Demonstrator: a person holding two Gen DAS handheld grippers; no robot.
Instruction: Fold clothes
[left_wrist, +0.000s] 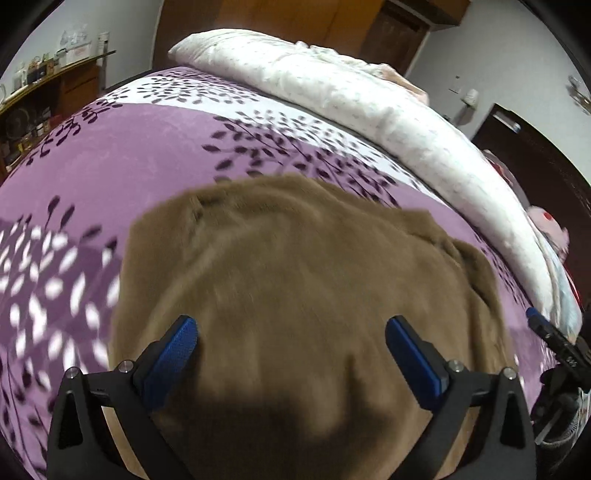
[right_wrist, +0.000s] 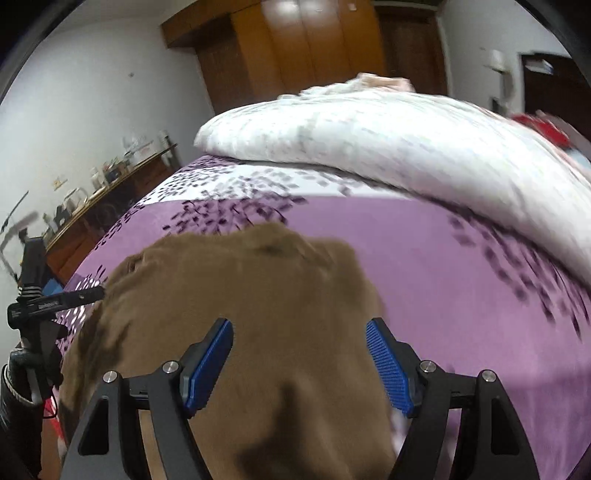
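— Well, what do we have under our two claws?

— We see a brown fleece garment (left_wrist: 295, 288) spread on the purple leaf-print bedspread (left_wrist: 122, 155). From the left wrist view it fills the middle and runs down to six o'clock, passing beneath the left gripper (left_wrist: 291, 332). Its fabric looks flat, with a few folds toward three o'clock.

— And how do the left jaws stand?

— We see them spread wide, the blue pads (left_wrist: 173, 354) well apart, with nothing pinched between them; the garment lies below them.

— The right one?

— We see the same there. The right gripper (right_wrist: 299, 339) has its jaws parted, blue pads on either side of the brown cloth, and no cloth is caught between them. In that view the garment sits from the centre toward seven o'clock, and bare bedspread stretches out to three o'clock.

— What else do we notice?

— We see a white rolled quilt (left_wrist: 369, 103) along the far edge of the bed, from twelve to three o'clock. A wooden wardrobe (right_wrist: 314, 40) stands behind it at twelve. Both views are blurred.
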